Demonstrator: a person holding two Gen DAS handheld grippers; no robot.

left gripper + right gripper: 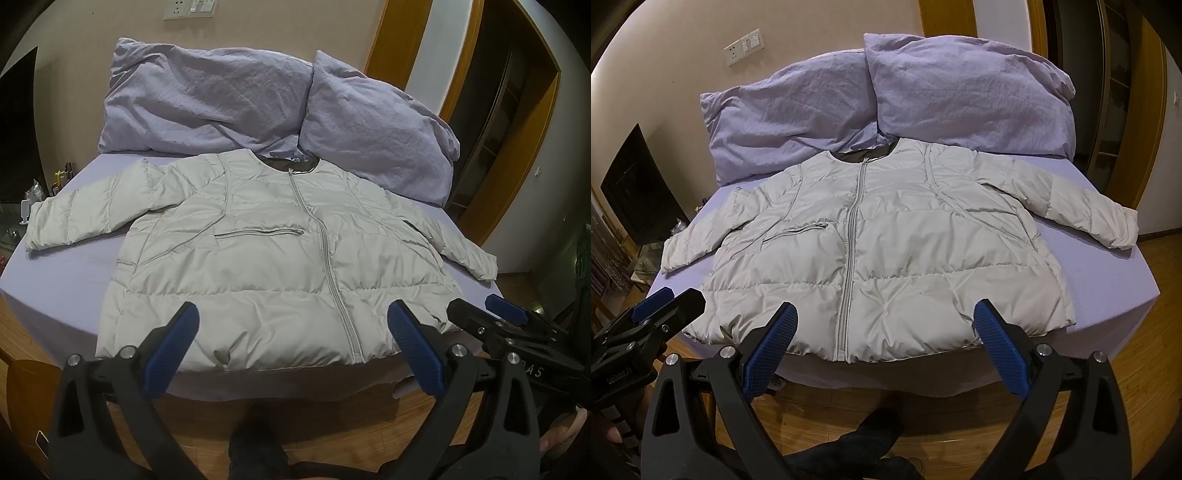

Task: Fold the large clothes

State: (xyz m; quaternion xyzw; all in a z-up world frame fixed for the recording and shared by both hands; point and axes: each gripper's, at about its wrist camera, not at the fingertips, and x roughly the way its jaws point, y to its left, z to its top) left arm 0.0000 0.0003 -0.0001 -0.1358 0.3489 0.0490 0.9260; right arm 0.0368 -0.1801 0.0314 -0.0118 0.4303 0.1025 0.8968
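A pale grey puffer jacket (266,258) (886,254) lies flat and zipped on the lilac bed, front up, collar toward the pillows, both sleeves spread out to the sides. Its hem runs along the near edge of the mattress. My left gripper (293,317) hovers open just before the hem, left of the zip's lower end, nothing between its blue pads. My right gripper (884,317) is open too, in front of the hem near the zip's lower end. Each gripper shows at the edge of the other's view: the right gripper (495,314) and the left gripper (665,306).
Two lilac pillows (207,99) (971,88) lean against the wall at the bed's head. The lilac sheet (62,273) (1108,258) shows bare beside the jacket. Wooden floor (1108,369) surrounds the bed, a wooden door frame (517,110) stands to the right, and a dark-clad leg (871,435) is below.
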